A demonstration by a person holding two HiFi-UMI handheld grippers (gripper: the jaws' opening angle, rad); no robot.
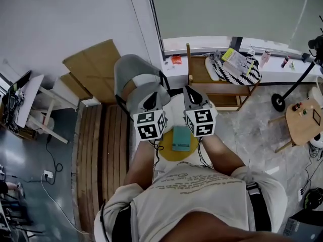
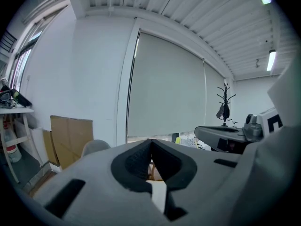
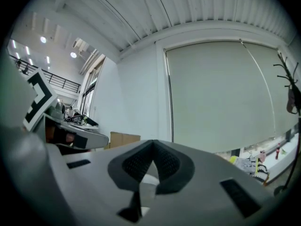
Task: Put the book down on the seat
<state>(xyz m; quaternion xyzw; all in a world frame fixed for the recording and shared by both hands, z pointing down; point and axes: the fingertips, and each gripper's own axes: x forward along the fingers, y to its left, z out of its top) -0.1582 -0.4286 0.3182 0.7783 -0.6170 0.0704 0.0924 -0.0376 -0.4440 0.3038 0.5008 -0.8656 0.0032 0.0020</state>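
Teal book [image 1: 180,138] lies flat on yellow round seat [image 1: 171,154], right in front of the person. L gripper [image 1: 150,103] & R gripper [image 1: 192,99] hover side by side above it, both w/ jaws pressed together, nothing btwn them. Grey chair [image 1: 132,77] stands beyond

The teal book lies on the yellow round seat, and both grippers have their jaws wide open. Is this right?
No. The teal book lies on the yellow round seat, but the left gripper and right gripper are shut, jaws together and empty, as each gripper view shows.
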